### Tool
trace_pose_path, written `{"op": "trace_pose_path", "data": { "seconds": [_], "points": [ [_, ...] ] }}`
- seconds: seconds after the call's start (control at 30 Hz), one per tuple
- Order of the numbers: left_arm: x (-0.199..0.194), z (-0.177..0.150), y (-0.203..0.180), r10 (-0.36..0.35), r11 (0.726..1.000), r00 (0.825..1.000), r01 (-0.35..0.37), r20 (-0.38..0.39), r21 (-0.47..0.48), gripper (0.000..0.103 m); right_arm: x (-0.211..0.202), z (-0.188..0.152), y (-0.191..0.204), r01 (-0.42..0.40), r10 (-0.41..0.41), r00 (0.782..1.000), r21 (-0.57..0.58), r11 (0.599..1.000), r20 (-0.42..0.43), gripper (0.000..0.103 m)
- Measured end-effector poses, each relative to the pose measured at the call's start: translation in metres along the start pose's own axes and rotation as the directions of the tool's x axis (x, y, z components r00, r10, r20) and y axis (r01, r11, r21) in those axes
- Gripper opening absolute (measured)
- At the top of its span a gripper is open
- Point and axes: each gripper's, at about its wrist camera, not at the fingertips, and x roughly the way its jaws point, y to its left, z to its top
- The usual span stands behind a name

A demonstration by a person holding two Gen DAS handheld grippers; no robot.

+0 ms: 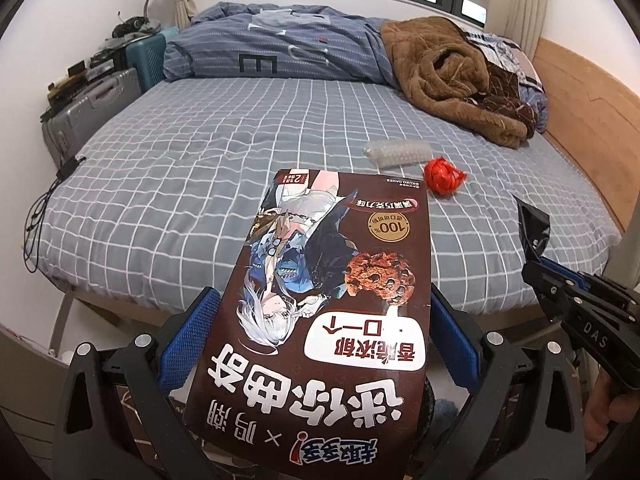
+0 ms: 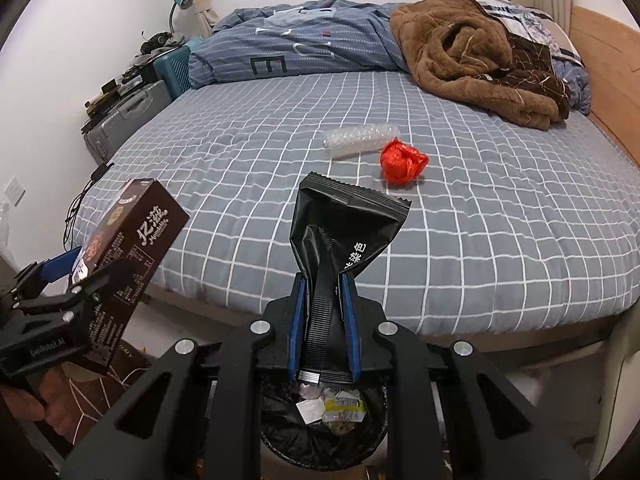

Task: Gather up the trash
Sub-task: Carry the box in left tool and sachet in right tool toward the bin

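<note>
Brown cookie box (image 1: 320,320) clamped in left gripper (image 1: 320,332), off the bed (image 1: 200,140) edge. Right view: right gripper (image 2: 324,312) pinches black wrapper (image 2: 344,224) over trash bin (image 2: 280,432); red wad (image 2: 402,160), bubble wrap (image 2: 360,140) lie on bed.

Left gripper (image 1: 320,336): jaws spread wide, blue pads clamped against both side faces of the cookie box (image 1: 320,300), pointing forward and downward. Right gripper (image 2: 324,320): jaws nearly together, pads pinching the narrow neck of the black snack wrapper (image 2: 344,232). Both grippers sit side by side; what appears to be a hand (image 2: 24,404) grips the left handle.
</note>
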Motion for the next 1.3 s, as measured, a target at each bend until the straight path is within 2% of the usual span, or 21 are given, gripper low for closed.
{"op": "trace_pose_path", "data": {
  "seconds": [0.33, 0.67, 1.0, 1.3],
  "points": [
    [0.005, -0.030, 0.001, 0.017, 1.000, 0.999, -0.018, -0.036, -0.023, 0.096, 0.007, -0.026, 0.003, -0.013, 0.013, 0.999, 0.006, 1.000, -0.043, 0.017],
    [0.029, -0.067, -0.002, 0.006, 1.000, 0.995, -0.008, -0.102, -0.019, 0.096, 0.030, -0.065, 0.006, 0.003, -0.004, 0.993, -0.006, 1.000, -0.121, 0.017],
    [0.057, -0.095, 0.003, 0.020, 1.000, 0.987, -0.021, -0.159, -0.010, 0.096, 0.062, -0.091, 0.006, 0.010, -0.012, 0.980, -0.012, 1.000, -0.197, 0.017],
    [0.089, -0.120, 0.014, 0.035, 0.999, 0.972, -0.040, -0.231, -0.019, 0.096, 0.099, -0.115, 0.008, 0.016, -0.021, 0.960, -0.020, 1.000, -0.280, 0.017]
  ]
}}
